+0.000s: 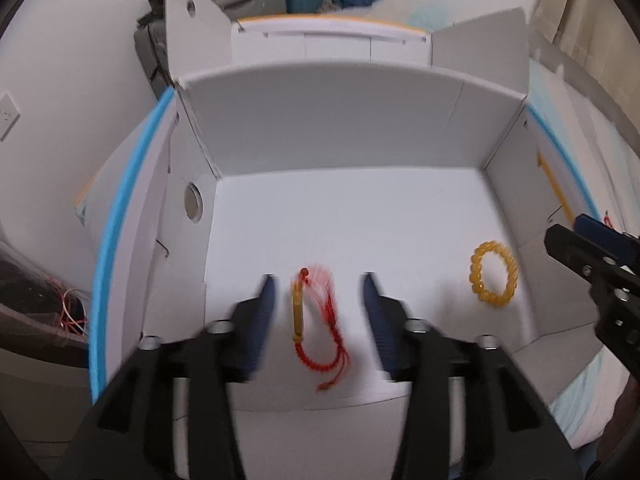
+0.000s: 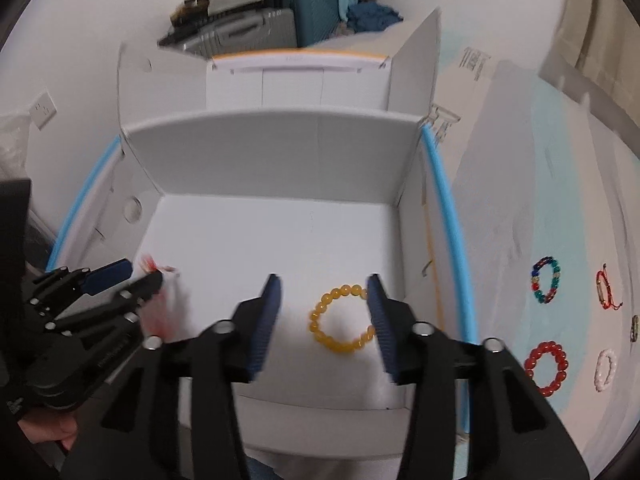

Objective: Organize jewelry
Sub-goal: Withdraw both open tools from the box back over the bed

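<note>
Suitcases and folded cloth crowd the far wall of a bedroom, and nearer stands a white cardboard box (image 1: 332, 140) with its flaps up, resting on a pale blue bed cover (image 2: 532, 208). Two pieces already lie on the box floor. A red corded bracelet with an amber tube bead (image 1: 316, 320) sits between the fingers of the left gripper (image 1: 320, 308), whose jaws stand roughly half open and clear of it on both sides. A yellow beaded bracelet (image 2: 342, 320) lies under the right gripper (image 2: 324, 312), likewise about half open; one pad overlaps its rim in the right wrist view, but nothing is pinched. I judge both pieces as set down in the box.

Out on the bed cover, well apart from the box, more pieces wait: a multicoloured beaded bracelet (image 2: 545, 280), a second red corded bracelet (image 2: 606, 286), a red beaded bracelet (image 2: 547, 367), a white beaded bracelet (image 2: 605, 370) and a small dark item (image 2: 634, 328) at the edge, too small to name. So roughly a third looks finished.
</note>
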`<state>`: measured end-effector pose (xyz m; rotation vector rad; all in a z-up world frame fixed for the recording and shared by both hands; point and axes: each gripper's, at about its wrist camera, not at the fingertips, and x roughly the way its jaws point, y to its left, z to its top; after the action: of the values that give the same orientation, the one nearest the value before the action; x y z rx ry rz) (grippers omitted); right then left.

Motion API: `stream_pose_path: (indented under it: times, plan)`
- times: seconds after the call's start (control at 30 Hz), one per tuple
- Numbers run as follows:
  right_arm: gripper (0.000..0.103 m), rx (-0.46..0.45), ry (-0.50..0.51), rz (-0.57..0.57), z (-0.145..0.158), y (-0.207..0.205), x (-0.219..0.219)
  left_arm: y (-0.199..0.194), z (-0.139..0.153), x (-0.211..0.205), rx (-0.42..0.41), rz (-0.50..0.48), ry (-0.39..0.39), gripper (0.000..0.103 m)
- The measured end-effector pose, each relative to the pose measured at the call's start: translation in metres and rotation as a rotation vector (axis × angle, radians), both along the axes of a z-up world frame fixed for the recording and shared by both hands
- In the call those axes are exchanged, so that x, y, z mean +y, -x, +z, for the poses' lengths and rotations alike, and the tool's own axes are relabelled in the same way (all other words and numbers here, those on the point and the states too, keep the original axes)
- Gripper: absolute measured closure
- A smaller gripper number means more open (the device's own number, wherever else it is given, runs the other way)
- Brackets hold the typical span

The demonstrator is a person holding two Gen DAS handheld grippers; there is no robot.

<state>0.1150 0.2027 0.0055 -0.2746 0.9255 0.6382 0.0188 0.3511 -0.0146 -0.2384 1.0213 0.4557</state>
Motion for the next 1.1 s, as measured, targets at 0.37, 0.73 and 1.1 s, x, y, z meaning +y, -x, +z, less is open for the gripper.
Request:
stream_pose_path:
  times: [0.37, 0.73, 1.1]
  plan:
    - [0.018, -0.141, -0.042, -0.156, 0.049, -0.02, -0.116, -0.017, 0.043, -0.092, -0.132, -0.151, -0.054, 0.007]
    - [0.013, -0.124, 0.03, -0.363, 0.028, -0.053, -0.262, -0.059, 0.029, -0.223, -0.143, -0.375, -0.021, 0.006]
    - [0.013, -0.049, 0.073, -0.48, -0.019, -0.084, -0.346, -0.071, 0.005, -0.281, -0.155, -0.385, -0.135, 0.006]
